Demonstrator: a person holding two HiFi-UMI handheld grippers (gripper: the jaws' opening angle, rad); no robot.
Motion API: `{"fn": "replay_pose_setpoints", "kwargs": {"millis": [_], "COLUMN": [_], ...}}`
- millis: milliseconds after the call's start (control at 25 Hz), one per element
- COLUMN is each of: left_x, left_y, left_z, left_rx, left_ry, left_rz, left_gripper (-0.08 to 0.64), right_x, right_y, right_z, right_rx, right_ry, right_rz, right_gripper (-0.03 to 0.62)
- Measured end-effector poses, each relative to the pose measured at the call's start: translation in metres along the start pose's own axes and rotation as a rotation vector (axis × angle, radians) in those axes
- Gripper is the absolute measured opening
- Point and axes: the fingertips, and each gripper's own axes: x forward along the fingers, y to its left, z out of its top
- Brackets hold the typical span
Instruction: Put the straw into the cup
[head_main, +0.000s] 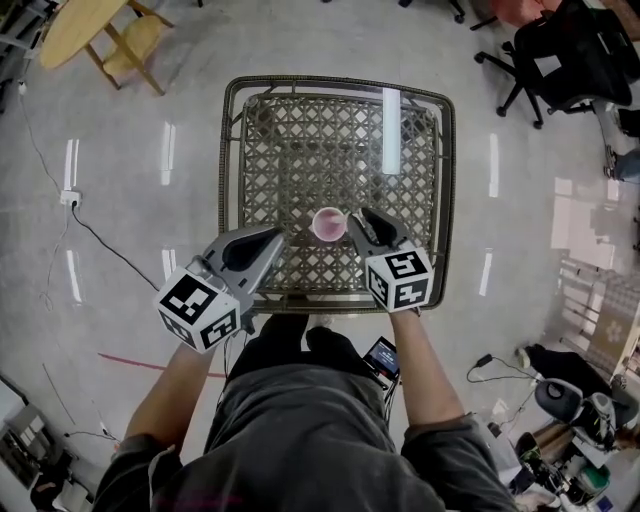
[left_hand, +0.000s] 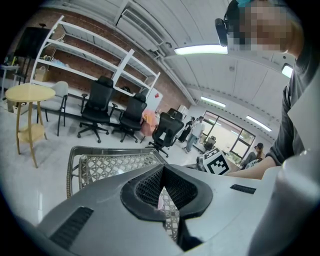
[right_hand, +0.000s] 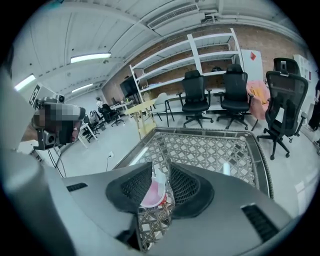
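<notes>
Straw (right_hand: 158, 176), a short whitish piece, stands nipped between the ribbed black pads of the right gripper (right_hand: 161, 164), just above the round pink cup (head_main: 328, 223) at the lower centre of the head view. The cup sits on a woven lattice surface (head_main: 300, 140). At lower left, the left gripper (left_hand: 163, 167) has its tips pressed together, empty.

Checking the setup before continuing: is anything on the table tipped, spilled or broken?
Nothing stands out. The pink cup looks upright near the wicker table's front edge, with no spill visible around it.
</notes>
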Motion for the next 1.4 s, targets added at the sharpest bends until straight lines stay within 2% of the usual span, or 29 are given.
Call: {"fn": "replay_pose_setpoints", "kwargs": {"millis": [1000,1400], "left_x": [-0.032,-0.03], "left_y": [-0.084,-0.115], "left_z": [0.025,0.026], "left_rx": [0.104,0.126], "left_ry": [-0.087,-0.096], "left_rz": [0.026,0.021], "left_gripper": [0.009,0.009], "right_x": [-0.124,-0.163], "right_y": [0.029,0.033], "right_z": [0.03,0.036], "right_rx": [-0.077,-0.099], "right_ry": [-0.178,-0.235], "right_rz": [-0.015,-0.019], "right_gripper": [0.067,0.032]}}
